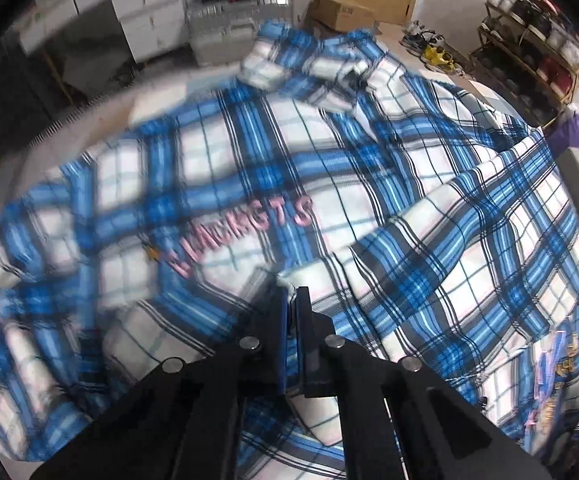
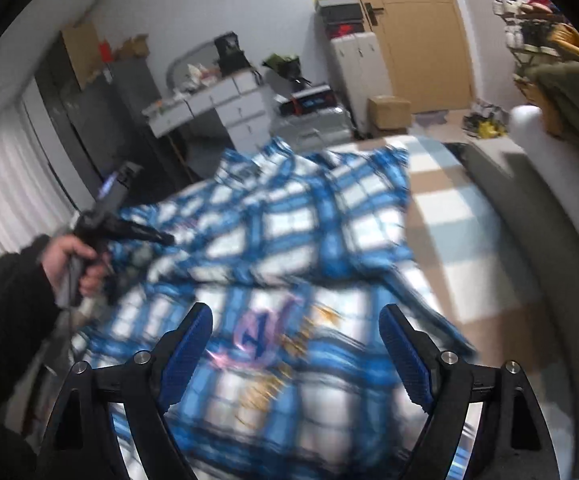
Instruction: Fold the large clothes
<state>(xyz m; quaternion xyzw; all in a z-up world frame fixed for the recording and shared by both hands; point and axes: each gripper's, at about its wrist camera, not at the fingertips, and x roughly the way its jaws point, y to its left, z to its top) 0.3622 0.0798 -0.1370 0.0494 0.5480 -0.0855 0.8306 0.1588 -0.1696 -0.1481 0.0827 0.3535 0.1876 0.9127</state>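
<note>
Blue-and-white plaid shirt [image 1: 273,184] spread over a bed [image 2: 441,216] with a pale checked cover, its collar at the far end and pink lettering [image 1: 245,236] across the cloth. Left gripper [image 1: 291,292]: jaws pressed together, pinching an edge of the plaid fabric, from which a fold rises and runs toward the right of the left wrist view. In the right wrist view the same tool appears at the left side of the shirt, held in the person's left hand [image 2: 75,266], which emerges from a dark sleeve. Right gripper [image 2: 295,320]: jaws spread wide, blue pads [image 2: 187,354] well apart, poised over the near part of the shirt, where a blue and pink emblem [image 2: 259,338] with gold lettering lies between them; whether the pads touch the cloth cannot be told, the frame being blurred. Background: white drawers [image 2: 233,104], a wooden door [image 2: 421,32], a cardboard box [image 1: 343,12], and a shoe rack [image 1: 529,44].
</note>
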